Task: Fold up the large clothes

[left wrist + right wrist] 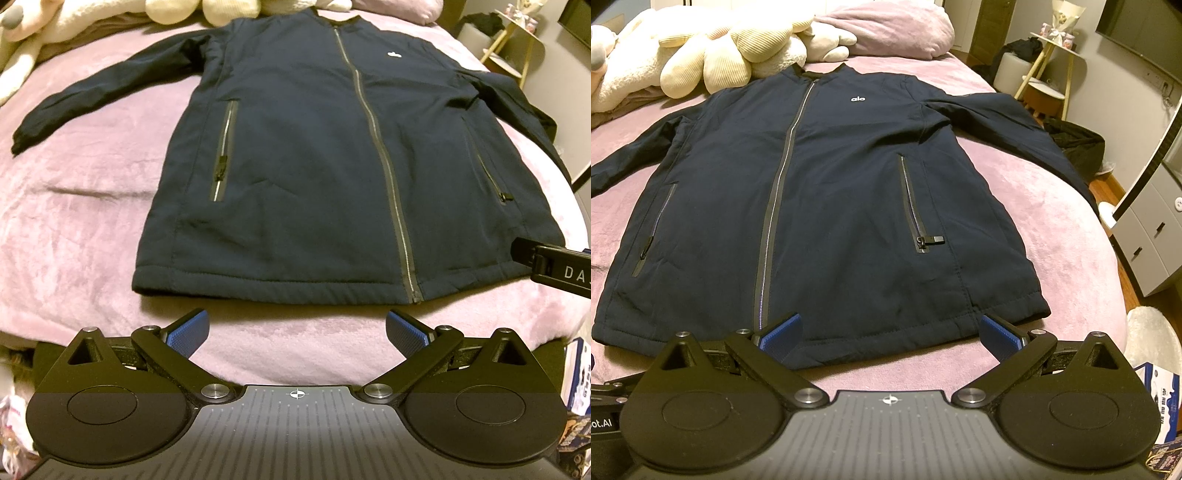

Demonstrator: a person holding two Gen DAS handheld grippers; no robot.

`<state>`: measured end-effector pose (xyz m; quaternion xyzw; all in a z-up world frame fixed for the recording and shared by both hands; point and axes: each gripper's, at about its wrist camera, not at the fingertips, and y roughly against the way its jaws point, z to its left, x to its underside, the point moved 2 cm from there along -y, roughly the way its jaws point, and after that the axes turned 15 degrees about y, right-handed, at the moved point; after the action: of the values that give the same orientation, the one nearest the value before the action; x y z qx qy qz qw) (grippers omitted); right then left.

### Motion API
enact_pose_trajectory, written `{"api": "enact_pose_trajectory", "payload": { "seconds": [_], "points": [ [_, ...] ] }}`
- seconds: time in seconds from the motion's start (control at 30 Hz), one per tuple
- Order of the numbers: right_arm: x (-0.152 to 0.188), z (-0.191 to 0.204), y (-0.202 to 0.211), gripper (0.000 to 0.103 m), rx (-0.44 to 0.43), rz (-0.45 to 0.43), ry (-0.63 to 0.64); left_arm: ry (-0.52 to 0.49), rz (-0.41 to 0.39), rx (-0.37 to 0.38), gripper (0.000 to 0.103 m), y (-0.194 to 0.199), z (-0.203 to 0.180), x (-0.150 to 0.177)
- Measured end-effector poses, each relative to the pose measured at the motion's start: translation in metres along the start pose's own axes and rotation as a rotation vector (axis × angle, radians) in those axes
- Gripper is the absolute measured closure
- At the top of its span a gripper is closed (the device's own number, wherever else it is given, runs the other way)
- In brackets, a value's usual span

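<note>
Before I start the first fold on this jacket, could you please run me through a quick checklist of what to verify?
1. Navy zip jacket lies flat, front up, on the pink blanket: ok.
2. Front zipper closed: ok.
3. Both sleeves spread out: left sleeve ok; the right one runs past the bed edge, not ok.
4. Left hand-held gripper open, empty, short of the hem: ok.
5. Right hand-held gripper open at the hem: ok.
6. Plush toys clear of the collar: cannot tell.
</note>
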<state>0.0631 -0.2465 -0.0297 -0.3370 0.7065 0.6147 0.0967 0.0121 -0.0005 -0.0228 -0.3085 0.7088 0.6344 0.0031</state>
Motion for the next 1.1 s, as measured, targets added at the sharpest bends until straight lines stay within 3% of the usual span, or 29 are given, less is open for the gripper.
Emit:
{"api": "enact_pose_trajectory", "payload": {
  "seconds": [1.1],
  "points": [
    [-0.0002, -0.0001, -0.0057, 0.001, -0.02, -0.002, -0.004, 0.002, 0.01, 0.017, 0.0, -0.0034, 0.0007, -0.0004]
  ]
}}
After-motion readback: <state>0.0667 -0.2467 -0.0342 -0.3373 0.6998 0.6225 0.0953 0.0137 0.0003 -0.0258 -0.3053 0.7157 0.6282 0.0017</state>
